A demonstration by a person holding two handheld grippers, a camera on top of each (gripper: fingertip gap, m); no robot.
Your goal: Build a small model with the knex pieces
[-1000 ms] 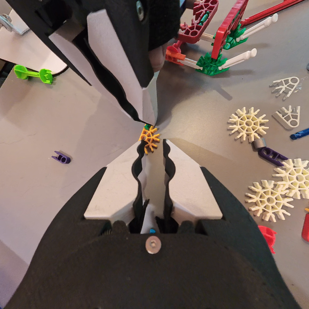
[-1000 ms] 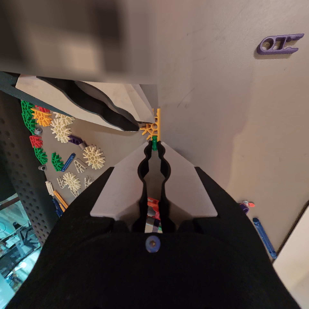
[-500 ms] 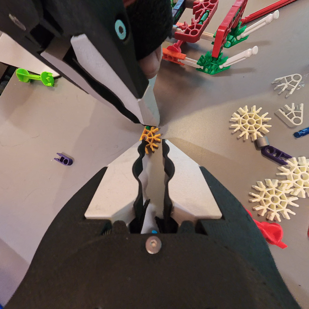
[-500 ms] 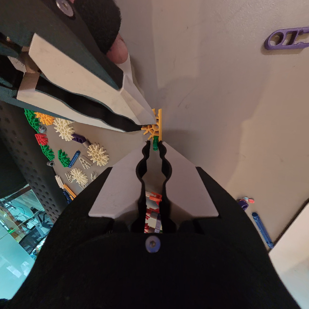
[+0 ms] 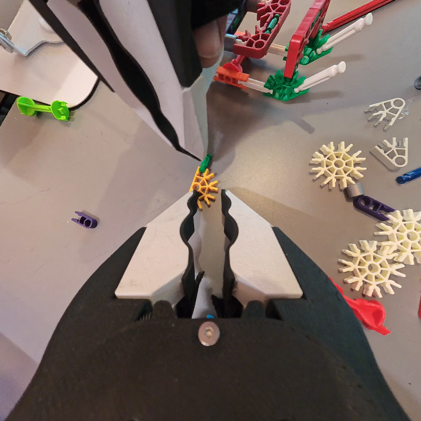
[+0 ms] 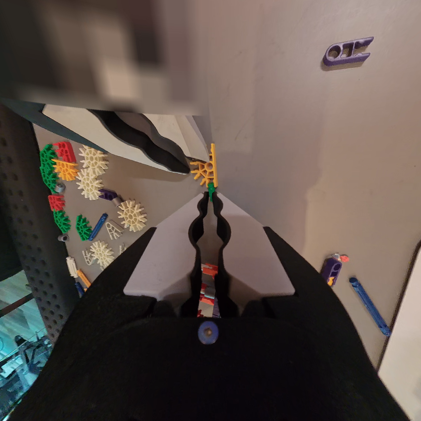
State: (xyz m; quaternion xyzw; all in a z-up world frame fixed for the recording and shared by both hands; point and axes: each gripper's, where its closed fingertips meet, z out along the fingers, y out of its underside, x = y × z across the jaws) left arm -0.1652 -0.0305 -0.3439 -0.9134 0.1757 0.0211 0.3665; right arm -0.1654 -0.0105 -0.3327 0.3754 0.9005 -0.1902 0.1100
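My left gripper point(image 5: 207, 193) is shut on a small yellow fan-shaped connector point(image 5: 204, 188) and holds it above the grey table point(image 5: 68, 159). My right gripper point(image 6: 211, 193) is shut on a short green rod point(image 6: 211, 190). The rod's far end meets a slot of the yellow connector point(image 6: 205, 168). In the left wrist view the right gripper point(image 5: 201, 158) comes in from the upper left, with the green rod point(image 5: 205, 164) sticking out of its tip. In the right wrist view the left gripper point(image 6: 189, 167) comes in from the left. A person's fingertip point(image 5: 209, 45) shows behind the right gripper.
A built red, green and white frame point(image 5: 293, 57) stands at the far right. White snowflake connectors point(image 5: 337, 165), a purple clip point(image 5: 371, 207), a grey spacer point(image 5: 354, 190) and a red piece point(image 5: 364, 316) lie right. A purple clip point(image 5: 85, 219) and a lime rod point(image 5: 43, 110) lie left. Left and right tips are no more than a few centimetres apart.
The right gripper has drawn back a little from the yellow connector, so more of the green rod shows between them. The left gripper still holds the connector in the same place.
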